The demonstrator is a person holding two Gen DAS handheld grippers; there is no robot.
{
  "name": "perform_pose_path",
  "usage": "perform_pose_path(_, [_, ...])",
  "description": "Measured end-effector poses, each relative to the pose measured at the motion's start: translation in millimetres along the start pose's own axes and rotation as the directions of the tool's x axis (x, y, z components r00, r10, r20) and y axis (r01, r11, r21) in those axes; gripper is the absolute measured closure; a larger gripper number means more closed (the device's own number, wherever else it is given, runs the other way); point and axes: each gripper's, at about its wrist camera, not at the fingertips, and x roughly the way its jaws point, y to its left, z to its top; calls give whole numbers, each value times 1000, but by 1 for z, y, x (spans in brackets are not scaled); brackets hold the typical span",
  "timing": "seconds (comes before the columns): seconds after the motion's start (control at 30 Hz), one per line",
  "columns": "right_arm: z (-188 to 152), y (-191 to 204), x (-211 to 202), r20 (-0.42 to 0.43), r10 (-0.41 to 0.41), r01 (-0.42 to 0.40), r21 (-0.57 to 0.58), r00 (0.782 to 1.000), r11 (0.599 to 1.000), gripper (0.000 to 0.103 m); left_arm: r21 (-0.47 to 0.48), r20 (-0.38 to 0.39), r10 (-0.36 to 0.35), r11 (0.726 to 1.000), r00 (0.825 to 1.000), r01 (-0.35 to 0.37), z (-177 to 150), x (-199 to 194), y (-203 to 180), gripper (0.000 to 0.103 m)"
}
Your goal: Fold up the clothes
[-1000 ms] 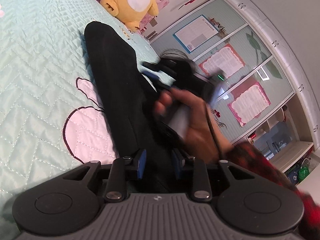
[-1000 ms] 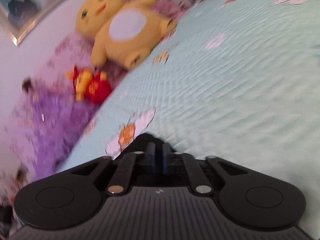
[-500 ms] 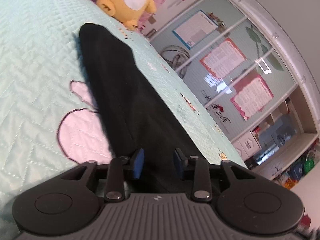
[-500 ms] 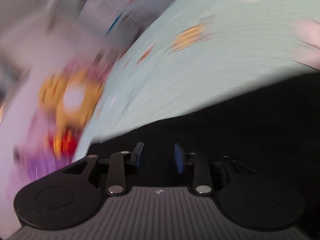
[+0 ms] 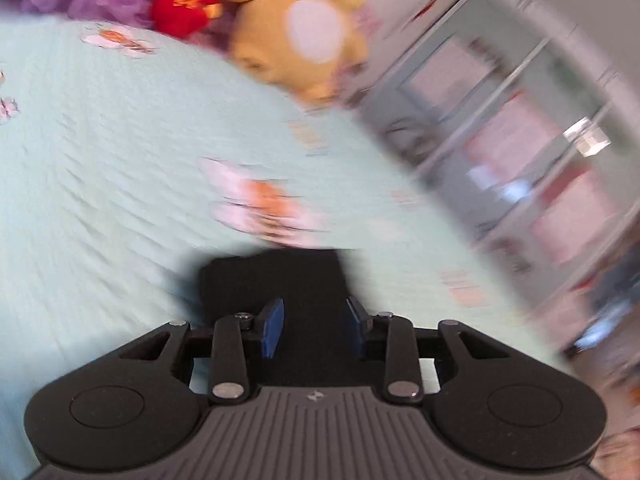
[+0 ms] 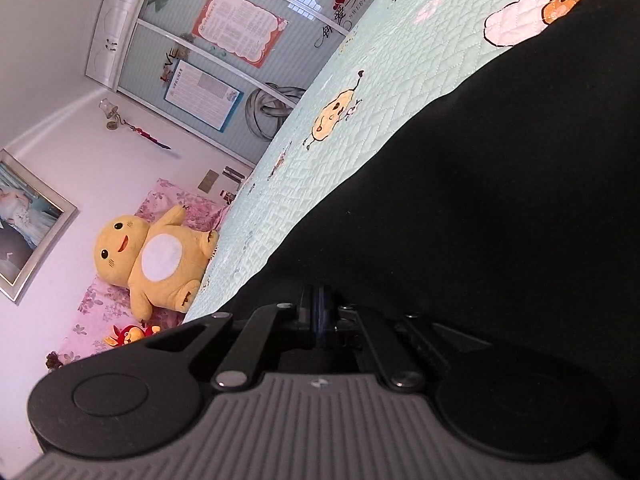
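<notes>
Right wrist view showed the right tool [image 6: 323,312] pinched on the black garment [image 6: 500,200] draped across the bed [image 6: 380,92]; the left tool [image 5: 314,326] gaped over its end. Matching edges squarely seemed wise.

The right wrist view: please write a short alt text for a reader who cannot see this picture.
The right gripper, its jaws together, pinches the edge of a black garment spread over a pale green quilted bedspread. A yellow plush toy sits at the far end of the bed, with a wardrobe carrying posters beyond.
</notes>
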Motion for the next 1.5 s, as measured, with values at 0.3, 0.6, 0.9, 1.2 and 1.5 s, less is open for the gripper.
perform_pose_path(0.3, [-2, 2, -2, 5, 5, -5, -2, 1000, 1000, 103, -82, 13, -2, 997, 1000, 3, 18, 3, 17, 97])
perform_pose_path(0.6, [-2, -4, -4, 13, 39, -39, 9, 999, 999, 102, 125, -23, -57, 990, 998, 59, 32, 62, -65, 43])
perform_pose_path(0.9, [1, 0, -8, -5, 16, -16, 24, 1000, 1000, 100, -4, -19, 130, 991, 991, -130, 36, 73, -20, 97])
perform_pose_path(1.2, [9, 14, -15, -48, -60, 62, 42, 997, 997, 92, 227, -379, -142, 944, 914, 241, -79, -60, -119, 73])
perform_pose_path(1.5, [50, 20, -197, 156, -120, 144, -156, 981, 977, 44, 277, -573, -198, 867, 796, 415, -188, -95, -171, 53])
